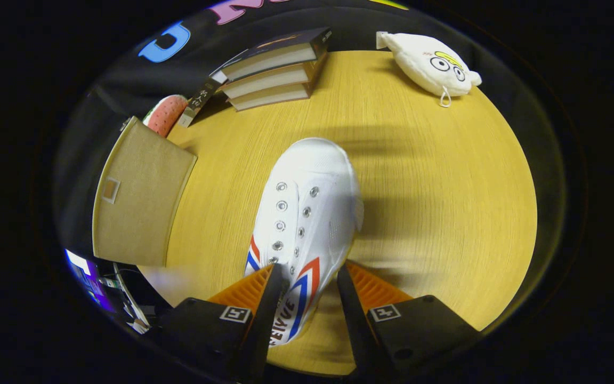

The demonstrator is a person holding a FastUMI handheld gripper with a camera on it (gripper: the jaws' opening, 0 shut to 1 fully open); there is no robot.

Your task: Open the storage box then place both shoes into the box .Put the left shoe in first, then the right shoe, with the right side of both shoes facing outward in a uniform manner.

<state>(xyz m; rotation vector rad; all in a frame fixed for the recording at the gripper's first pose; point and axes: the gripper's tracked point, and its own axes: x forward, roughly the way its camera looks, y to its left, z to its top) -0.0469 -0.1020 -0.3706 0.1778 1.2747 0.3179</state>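
One white shoe point(307, 213) lies between the hand-held gripper point(307, 290) fingers, toe pointing straight ahead toward the counter's point(445, 202) far edge; whether they clamp it, I cannot tell.

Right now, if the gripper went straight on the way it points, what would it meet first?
The white shoe: its rear part already sits between the fingers, which look parted, with its toe further ahead.

A white shoe point(307, 224) with red and blue chevron stripes is lying mid-frame between the tongs point(309, 277), which are gripping its sides. The table point(445, 202) is showing yellow woodgrain. A tan box point(136, 192) is sitting left, a white plush toy point(429, 64) upper right.
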